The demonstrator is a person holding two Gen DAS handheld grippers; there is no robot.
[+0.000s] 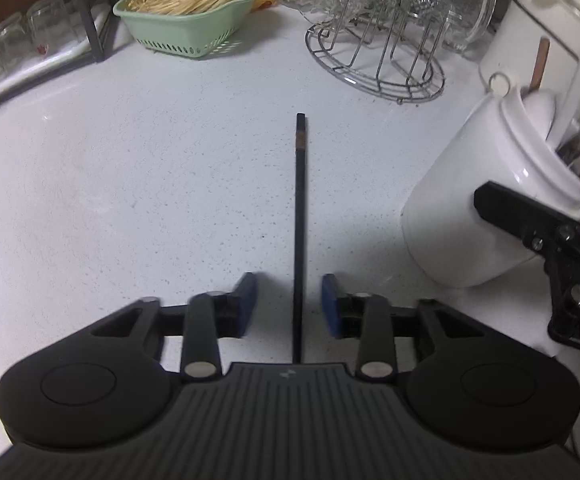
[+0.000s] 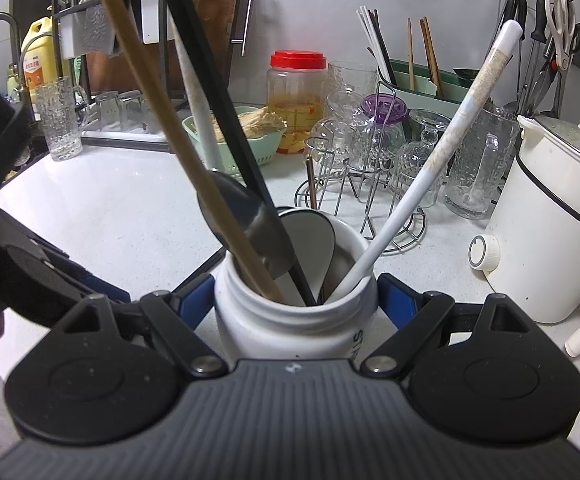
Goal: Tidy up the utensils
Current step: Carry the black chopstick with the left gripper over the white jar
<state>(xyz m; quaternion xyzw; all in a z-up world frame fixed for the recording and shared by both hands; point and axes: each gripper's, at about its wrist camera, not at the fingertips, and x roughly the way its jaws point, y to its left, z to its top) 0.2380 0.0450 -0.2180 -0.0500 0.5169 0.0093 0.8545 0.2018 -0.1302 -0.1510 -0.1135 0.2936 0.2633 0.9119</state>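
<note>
Black chopstick [image 1: 300, 240] is left at frame centre, unpinched between the spread left gripper [image 1: 289, 306]. Several utensils are already stood in the jar [image 2: 290, 320], clamped by the right gripper [image 2: 294, 304].

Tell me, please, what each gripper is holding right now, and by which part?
The right gripper clamps the white utensil jar by its sides, just under the rim. The left gripper holds nothing: its pads stand apart around the black chopstick lying on the counter.

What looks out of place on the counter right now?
One black chopstick lies alone flat on the counter, between the open left gripper pads and touching neither. The rest of the utensils stand in the white jar, which the right gripper clamps. Nothing looks spilled or broken.
</note>
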